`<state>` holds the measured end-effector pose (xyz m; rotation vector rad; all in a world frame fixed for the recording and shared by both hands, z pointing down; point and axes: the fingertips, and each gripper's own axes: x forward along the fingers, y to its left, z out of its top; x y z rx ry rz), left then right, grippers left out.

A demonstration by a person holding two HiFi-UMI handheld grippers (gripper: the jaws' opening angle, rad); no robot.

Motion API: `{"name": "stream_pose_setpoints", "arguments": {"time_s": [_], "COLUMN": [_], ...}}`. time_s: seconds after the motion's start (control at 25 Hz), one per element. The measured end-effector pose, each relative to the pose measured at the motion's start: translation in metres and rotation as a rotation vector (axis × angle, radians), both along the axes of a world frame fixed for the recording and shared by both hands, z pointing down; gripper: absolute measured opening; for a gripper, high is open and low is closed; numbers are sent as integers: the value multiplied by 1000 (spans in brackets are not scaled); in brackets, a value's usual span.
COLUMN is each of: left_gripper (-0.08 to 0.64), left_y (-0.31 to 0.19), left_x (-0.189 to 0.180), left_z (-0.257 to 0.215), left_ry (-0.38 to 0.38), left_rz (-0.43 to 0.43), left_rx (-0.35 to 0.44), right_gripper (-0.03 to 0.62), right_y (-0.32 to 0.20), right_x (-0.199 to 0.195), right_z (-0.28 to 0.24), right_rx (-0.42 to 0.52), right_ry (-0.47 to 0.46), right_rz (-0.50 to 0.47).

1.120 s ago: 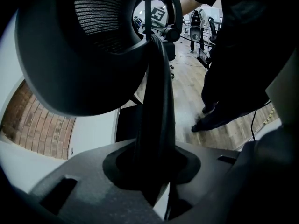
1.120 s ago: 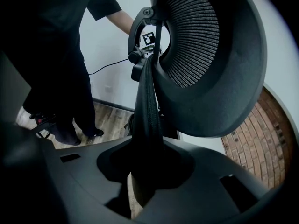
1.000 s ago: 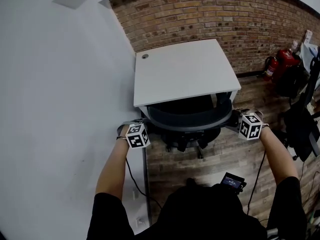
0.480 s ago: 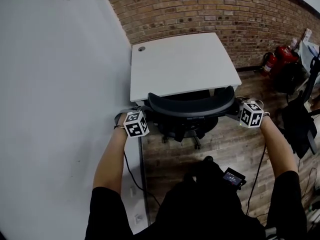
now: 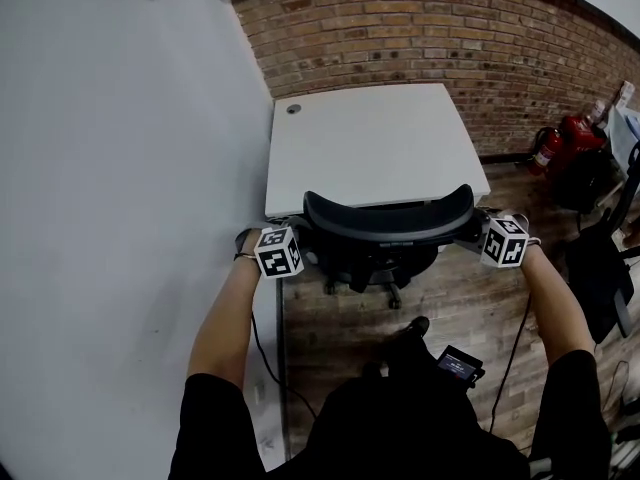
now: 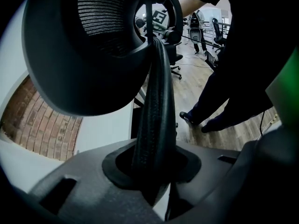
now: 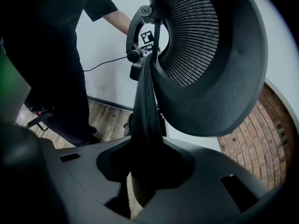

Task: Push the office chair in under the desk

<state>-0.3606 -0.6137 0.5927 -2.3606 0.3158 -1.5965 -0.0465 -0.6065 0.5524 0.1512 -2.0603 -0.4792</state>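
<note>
Nearest the camera, the person's left forearm [image 5: 228,313] and right forearm [image 5: 553,303] stretch forward and slightly outward, one down each side of the office chair [image 5: 372,258], wrists level with its backrest [image 5: 388,218]. The left claw [image 5: 290,250] is clamped on the backrest's left edge; in the left gripper view its jaws are closed around the black rim, which runs up from between them [image 6: 152,171]. The right claw [image 5: 495,238] grips the right edge the same way, with the rim pinched between its jaws [image 7: 145,171]. The chair stands on the wooden floor [image 5: 340,328] with its backrest at the near edge of the white surface [image 5: 370,143] and its castors showing just on the near side. Beyond the surface rises a brick wall [image 5: 450,28].
</note>
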Motion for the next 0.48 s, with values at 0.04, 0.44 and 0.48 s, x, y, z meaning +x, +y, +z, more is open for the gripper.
{"name": "stream_pose_setpoints", "arguments": {"time_s": [0.04,0.44,0.48], "left_gripper": [109,109,109], "left_y": [-3,-42,-44], "left_x": [1,4,5], "left_z": [-1,-3,-1], "left_ry": [0,2,2], "left_rz": [0,-22,-25], "left_rx": [-2,3,2], "right_gripper": [103,104,106], "right_y": [-3,-48,-51], "right_x": [1,4,5], "right_z": [-1,-2,-1], "right_rx": [-1,7,5], "right_ry": [0,-2,-1], "right_rz": [0,-9,-9]}}
